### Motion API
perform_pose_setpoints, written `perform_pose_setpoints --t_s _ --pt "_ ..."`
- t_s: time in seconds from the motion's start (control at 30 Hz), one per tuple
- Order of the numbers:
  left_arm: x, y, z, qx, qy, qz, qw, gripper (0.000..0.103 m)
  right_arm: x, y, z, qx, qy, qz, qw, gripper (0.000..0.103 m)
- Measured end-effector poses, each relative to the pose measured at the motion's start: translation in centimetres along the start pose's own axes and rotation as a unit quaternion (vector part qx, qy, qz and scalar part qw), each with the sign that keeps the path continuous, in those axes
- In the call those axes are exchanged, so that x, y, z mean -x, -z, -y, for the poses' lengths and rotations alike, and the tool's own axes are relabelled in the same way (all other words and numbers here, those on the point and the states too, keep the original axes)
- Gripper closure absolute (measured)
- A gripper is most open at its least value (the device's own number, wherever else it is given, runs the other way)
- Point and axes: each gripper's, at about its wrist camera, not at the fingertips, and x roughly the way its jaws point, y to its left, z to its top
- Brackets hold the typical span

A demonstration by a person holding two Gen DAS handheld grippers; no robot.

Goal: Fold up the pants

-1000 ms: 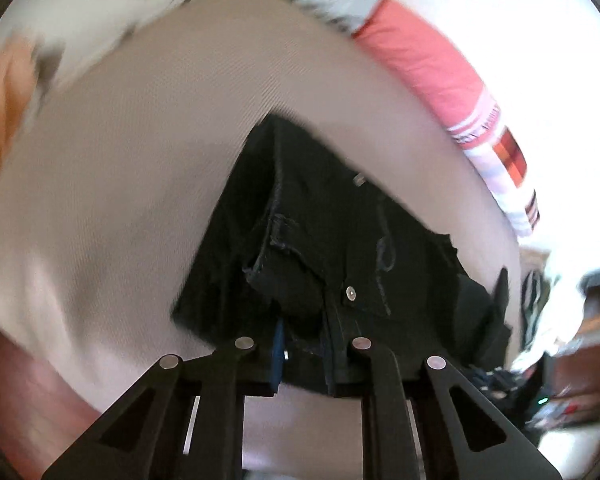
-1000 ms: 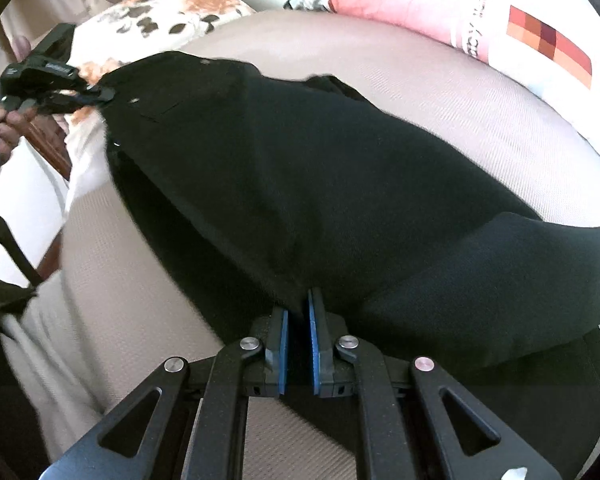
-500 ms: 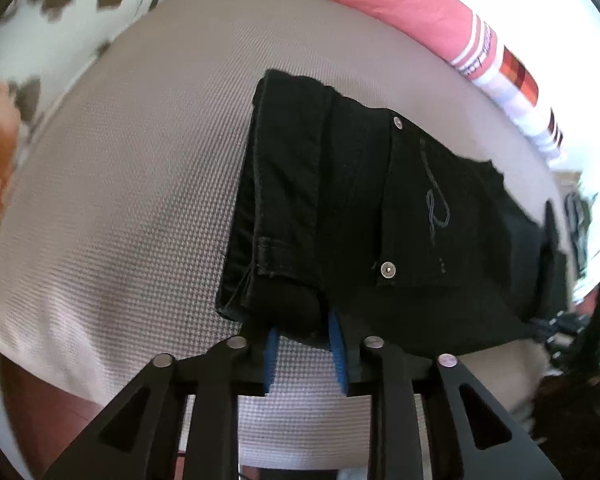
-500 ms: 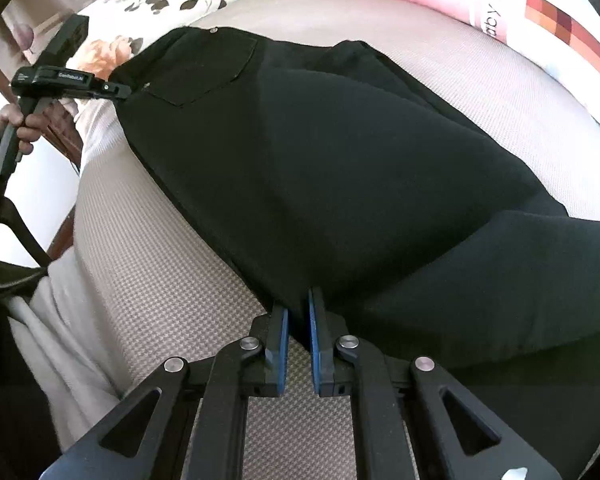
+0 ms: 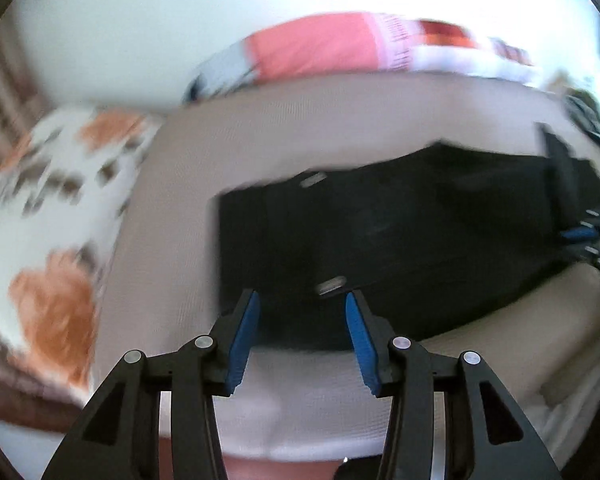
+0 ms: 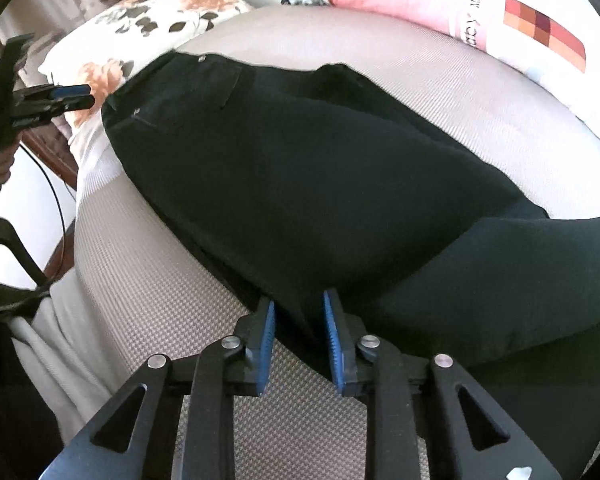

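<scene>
Black pants (image 6: 320, 184) lie flat on the beige bed cover (image 6: 148, 300), waist end toward the floral pillow, legs folded over each other. In the left wrist view the pants (image 5: 400, 248) show their waistband and back pocket. My left gripper (image 5: 300, 312) is open, its blue pads just off the waist edge, holding nothing; it also shows at the left of the right wrist view (image 6: 66, 96), clear of the fabric. My right gripper (image 6: 299, 312) is open, its jaws astride the pants' near edge without pinching it.
A floral pillow (image 6: 156, 20) lies beyond the waist end. A pink and white pillow (image 6: 460, 4) lies along the far side. The bed's edge with hanging white sheet (image 6: 56, 344) drops off at the left.
Both grippers have opened and let go of the pants. The pants now rest flat on the bed. My left gripper has drawn back from the waistband.
</scene>
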Motion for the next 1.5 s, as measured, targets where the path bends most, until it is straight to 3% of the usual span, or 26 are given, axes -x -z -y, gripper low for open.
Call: perform_pose_setpoints --t_s 0.1,0.2,0.3,0.5,0.6,0.73,0.9,1.0,1.13,1.3,1.5 --pt "-0.1 -1.3 4.3 -0.041 0.08 0.023 0.9957 0.056 0.2 -0.3 0.5 -0.008 -0.002 0.009 1.0 0.081" --pt "-1.9 -2.8 8.2 -0.063 0.153 0.013 0.9862 0.056 0.2 -0.4 0.5 -0.015 -0.001 0.013 1.0 0.081" --pt "-4.4 -3.9 12.4 -0.096 0.192 -0.002 0.9768 0.056 0.3 -0.5 0.8 -0.021 -0.004 0.018 1.0 0.081" --pt "-7.9 -3.7 18.2 -0.157 0.221 -0.027 0.9622 0.056 0.5 -0.7 1.2 -0.03 -0.015 0.02 0.999 0.08" --pt "-9.2 -4.0 20.7 -0.175 0.21 -0.03 0.9615 0.057 0.5 -0.8 1.2 -0.029 -0.017 0.023 0.999 0.08" --pt "-10.4 -4.0 22.6 -0.186 0.217 -0.041 0.9572 0.088 1.8 -0.8 1.7 -0.035 -0.02 0.036 0.999 0.08" --pt "-10.1 -4.1 22.9 -0.186 0.215 -0.028 0.9582 0.09 5.6 0.1 6.4 -0.097 -0.033 0.082 0.991 0.074" --pt "-10.1 -4.2 22.3 -0.162 0.223 -0.034 0.9607 0.09 7.2 1.8 12.7 -0.196 -0.022 0.107 0.974 0.073" --pt "-10.0 -4.1 22.0 -0.139 0.226 -0.039 0.9634 0.09 8.4 5.5 22.6 -0.35 -0.001 0.147 0.925 0.072" --pt "-10.0 -4.2 21.7 -0.117 0.231 -0.05 0.9646 0.09 8.8 8.3 29.9 -0.458 0.003 0.187 0.869 0.072" --pt "-10.1 -4.2 21.6 -0.093 0.237 -0.062 0.9651 0.09 7.8 8.4 33.5 -0.505 0.015 0.189 0.842 0.072"
